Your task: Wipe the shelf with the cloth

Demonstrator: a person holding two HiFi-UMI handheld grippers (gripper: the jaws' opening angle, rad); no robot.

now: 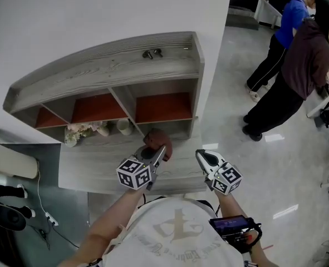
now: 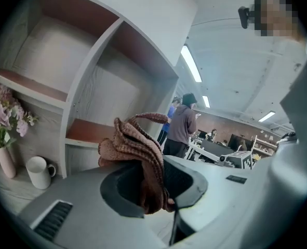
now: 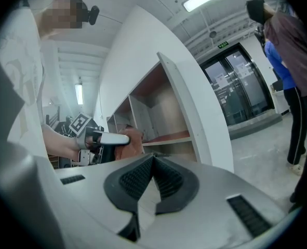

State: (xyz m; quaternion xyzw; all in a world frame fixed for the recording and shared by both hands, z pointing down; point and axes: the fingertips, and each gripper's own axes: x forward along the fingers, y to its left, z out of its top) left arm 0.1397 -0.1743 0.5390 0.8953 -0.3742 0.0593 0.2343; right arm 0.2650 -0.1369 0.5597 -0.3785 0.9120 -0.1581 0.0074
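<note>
1. The left hand-held gripper [image 1: 157,153] is clamped on a bunched brown cloth [image 1: 158,139]. The left gripper view shows its folds standing up out of the jaws.
2. The cloth is held at the front of the grey wooden shelf [image 1: 114,71], over the lower ledge [image 1: 92,168] and just before the right-hand red-backed compartment [image 1: 163,107]. No view shows whether it touches the wood.
3. The right hand-held gripper [image 1: 204,156] hangs near it on the right, jaws pressed together with nothing between them.
4. A vase of pale flowers [image 1: 78,132] and a white mug [image 1: 124,127] stand on the ledge further left, apart from the cloth.
5. Picking up the cloth looks done, and the wiping itself seems at or near its start. No board shows a streak or any other sign of a pass. By that reading the top board, the three compartments and the ledge are all left to wipe. The vase and mug will likely need working around.
6. Two people [image 1: 298,65] stand in the aisle to the right, well apart from the shelf.
</note>
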